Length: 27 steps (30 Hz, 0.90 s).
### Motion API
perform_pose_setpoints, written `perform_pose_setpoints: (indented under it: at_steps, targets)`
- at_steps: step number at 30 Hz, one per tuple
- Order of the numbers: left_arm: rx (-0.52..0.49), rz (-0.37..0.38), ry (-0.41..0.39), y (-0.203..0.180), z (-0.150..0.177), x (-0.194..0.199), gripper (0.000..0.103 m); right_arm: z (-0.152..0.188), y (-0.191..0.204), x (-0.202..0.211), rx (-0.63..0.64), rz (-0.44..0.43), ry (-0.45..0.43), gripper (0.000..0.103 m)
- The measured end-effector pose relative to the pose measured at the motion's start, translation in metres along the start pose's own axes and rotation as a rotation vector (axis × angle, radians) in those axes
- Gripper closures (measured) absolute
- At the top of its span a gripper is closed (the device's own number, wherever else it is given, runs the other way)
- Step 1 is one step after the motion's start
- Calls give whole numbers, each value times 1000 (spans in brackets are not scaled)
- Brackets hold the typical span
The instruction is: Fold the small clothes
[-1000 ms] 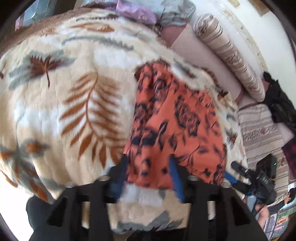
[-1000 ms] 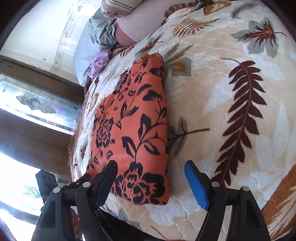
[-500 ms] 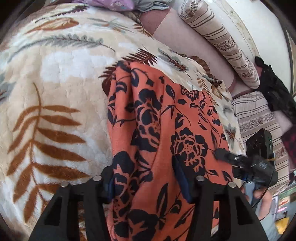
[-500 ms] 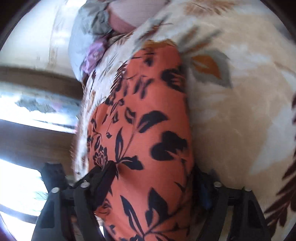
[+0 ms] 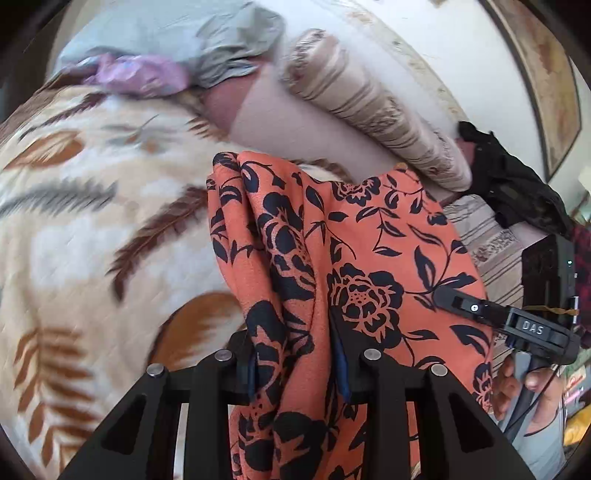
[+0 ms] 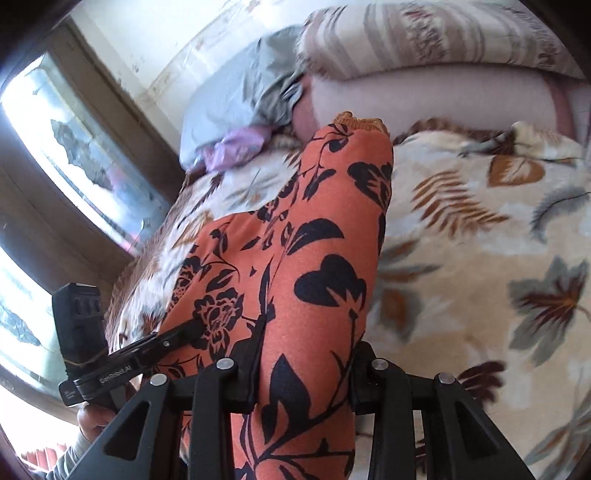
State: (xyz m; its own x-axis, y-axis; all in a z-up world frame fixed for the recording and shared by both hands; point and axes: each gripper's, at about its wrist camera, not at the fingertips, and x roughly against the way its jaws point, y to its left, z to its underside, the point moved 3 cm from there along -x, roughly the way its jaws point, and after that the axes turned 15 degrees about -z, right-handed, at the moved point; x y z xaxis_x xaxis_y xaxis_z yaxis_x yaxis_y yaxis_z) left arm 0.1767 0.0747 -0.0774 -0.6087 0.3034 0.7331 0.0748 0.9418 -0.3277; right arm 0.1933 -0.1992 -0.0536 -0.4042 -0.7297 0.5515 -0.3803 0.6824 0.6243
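Observation:
An orange garment with black flowers [image 5: 369, 258] is lifted off the leaf-print blanket [image 5: 74, 240]. My left gripper [image 5: 297, 365] is shut on a bunched near edge of it. In the right wrist view my right gripper [image 6: 304, 369] is shut on the other near edge of the garment [image 6: 295, 277], which stretches away to its far end near the pillows. Each gripper shows in the other's view: the right gripper [image 5: 524, 325] and the left gripper [image 6: 110, 365].
The bed is covered by the cream blanket [image 6: 480, 240]. A striped bolster [image 5: 369, 107], grey cloth [image 5: 184, 33] and purple cloth [image 5: 140, 74] lie at the head. Dark clothes [image 5: 517, 184] sit at the right. A window [image 6: 55, 147] is on the left.
Both grippers closed on the garment's near edge and lifted it off the blanket. The garment went from lying flat to hanging bunched between the two grippers.

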Motion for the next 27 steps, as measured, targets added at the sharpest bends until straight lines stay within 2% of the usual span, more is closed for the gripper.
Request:
perform_pose_setpoints:
  at_steps: [2,3,4,5,6,7,8,9,12,16,18,20,22,24,27]
  targets:
    - [-35,-9,4,-21,-9,-15,68,-8,-25,14,-46,-5,-32,67]
    - [-44,-33,15,-29,-10,-29,61,-10,-42,15,-75,-23,-39,63]
    - [-52,-66,29,-32,-8,-41,53,-9,-60,12,-117,-42,-39,53]
    - [-77,-134,72,-34,-2,-62,33,-3,-86,8,-191,-49,-44,43]
    - [-107,-221,143,-32,7,-84,26,6,-115,5,-288,-16,-51,27]
    - [-126,-284,212,-32,14,-103,26,19,-140,3,-375,29,-44,26]
    - [-116,-275,250,-27,22,-109,26,35,-158,2,-443,47,-34,26]
    - [-65,-243,217,-20,24,-102,26,44,-163,4,-458,38,-48,26]
    - [-8,-246,184,-7,21,-79,25,57,-160,18,-418,43,-97,26]
    - [-39,-275,131,-9,18,-64,23,42,-128,42,-301,36,-199,26]
    - [-68,-300,160,-11,25,-72,22,38,-105,42,-241,-7,-213,26]
    - [-64,-331,184,-13,32,-80,22,41,-92,34,-202,-66,-195,25]
    - [-27,-334,177,-12,31,-80,22,52,-91,9,-213,-102,-102,19]
    - [-25,-343,183,-13,30,-77,22,68,-106,-12,-286,-40,18,19]
    - [-45,-353,155,-15,27,-66,22,56,-85,-2,-240,-19,-27,19]
